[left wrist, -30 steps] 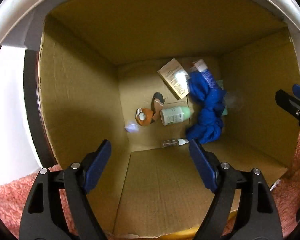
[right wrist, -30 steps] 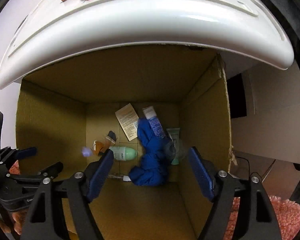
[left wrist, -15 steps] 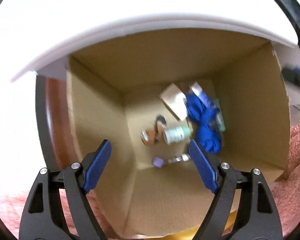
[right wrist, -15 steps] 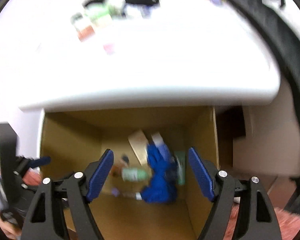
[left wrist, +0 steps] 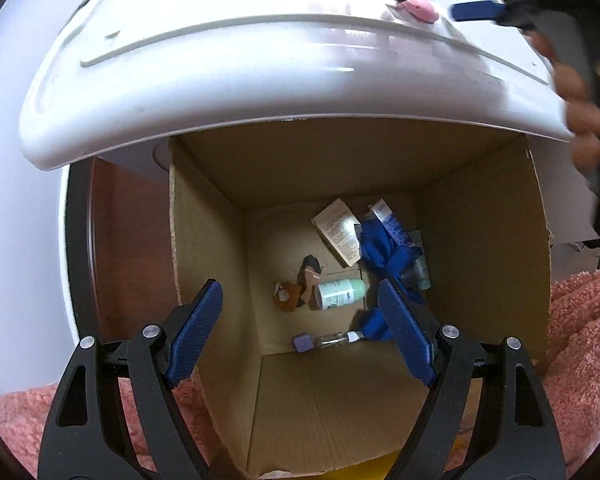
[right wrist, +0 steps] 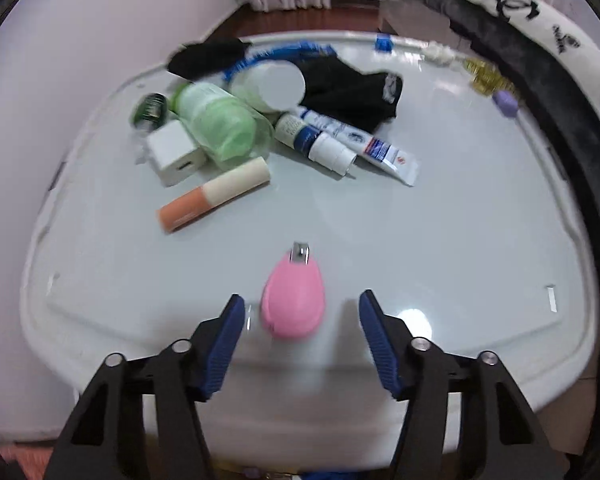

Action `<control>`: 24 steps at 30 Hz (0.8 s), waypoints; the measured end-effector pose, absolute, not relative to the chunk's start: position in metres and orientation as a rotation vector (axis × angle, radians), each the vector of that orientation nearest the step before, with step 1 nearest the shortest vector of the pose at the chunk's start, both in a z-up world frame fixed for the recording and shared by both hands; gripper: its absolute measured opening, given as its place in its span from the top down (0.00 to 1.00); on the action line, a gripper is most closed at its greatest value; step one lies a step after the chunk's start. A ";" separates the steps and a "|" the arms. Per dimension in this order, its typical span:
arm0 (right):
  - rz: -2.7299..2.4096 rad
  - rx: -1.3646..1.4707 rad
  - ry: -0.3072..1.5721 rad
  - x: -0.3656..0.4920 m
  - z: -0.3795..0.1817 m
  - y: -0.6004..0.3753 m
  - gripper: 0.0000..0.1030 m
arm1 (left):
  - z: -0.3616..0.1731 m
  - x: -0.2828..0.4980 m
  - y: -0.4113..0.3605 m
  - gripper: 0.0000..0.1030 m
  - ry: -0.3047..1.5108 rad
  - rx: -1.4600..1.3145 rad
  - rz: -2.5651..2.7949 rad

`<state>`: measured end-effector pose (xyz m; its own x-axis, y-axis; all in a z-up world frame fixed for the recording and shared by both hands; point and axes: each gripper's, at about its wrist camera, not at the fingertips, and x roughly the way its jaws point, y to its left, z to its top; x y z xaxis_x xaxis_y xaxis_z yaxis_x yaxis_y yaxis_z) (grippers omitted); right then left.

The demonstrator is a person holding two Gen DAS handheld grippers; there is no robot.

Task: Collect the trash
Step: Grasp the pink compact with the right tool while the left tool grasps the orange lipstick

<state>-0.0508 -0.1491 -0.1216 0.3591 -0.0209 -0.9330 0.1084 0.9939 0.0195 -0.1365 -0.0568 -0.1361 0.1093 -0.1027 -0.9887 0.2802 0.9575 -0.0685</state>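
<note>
Trash lies in two places: items already collected sit on the floor of an open cardboard box (left wrist: 220, 248), and more items lie on a white tabletop (right wrist: 380, 232) whose front edge overhangs that box.

Left wrist view: the left gripper (left wrist: 300, 332) points straight down into the box, jaws wide apart with nothing between them. On the box floor lie a pale green bottle (left wrist: 340, 294), a crumpled blue cloth (left wrist: 384, 248), a tan carton (left wrist: 338, 230), a small clear vial with a purple cap (left wrist: 320, 342) and an orange-brown scrap (left wrist: 286, 298). The box stands on a pink fluffy rug (left wrist: 580, 340). At the upper right a person's hand (left wrist: 580, 96) holds the other gripper over the tabletop, close to a pink object at the edge.

Right wrist view: the right gripper (right wrist: 302, 326) hovers over the near edge of the tabletop. Its jaws have just been closing and now stand part-way, with a pink oval nail clipper (right wrist: 294, 300) lying between them; neither pad touches it. Farther back lie an orange and cream tube (right wrist: 214, 196), a white charger cube (right wrist: 176, 154), a green translucent bottle (right wrist: 216, 124), a white and blue tube (right wrist: 360, 144), a white jar (right wrist: 274, 84) and a black sock (right wrist: 356, 92). A small purple item (right wrist: 506, 102) sits near the far right rim.
</note>
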 end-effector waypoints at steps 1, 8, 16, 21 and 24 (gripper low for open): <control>-0.108 0.063 1.192 -0.048 -0.123 -0.148 0.56 | -0.137 -0.136 -0.056 0.24 1.439 0.143 -0.288; -0.088 0.056 1.167 -0.059 -0.118 -0.159 0.67 | -0.135 -0.134 -0.054 0.24 1.429 0.119 -0.306; -0.008 0.069 1.018 -0.120 -0.056 -0.194 0.67 | -0.103 -0.110 -0.047 0.24 1.319 0.181 -0.272; 0.037 0.135 0.914 -0.157 -0.015 -0.219 0.67 | -0.067 -0.044 -0.069 0.24 1.177 0.336 -0.335; 0.061 0.210 0.882 -0.163 -0.011 -0.232 0.67 | -0.070 0.002 -0.091 0.24 1.151 0.381 -0.391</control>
<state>-0.1625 -0.2324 -0.0112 0.6350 0.1398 -0.7598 0.0333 0.9776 0.2076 0.0021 -0.0906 -0.0696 0.3562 -0.1028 -0.9288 0.4846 0.8701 0.0895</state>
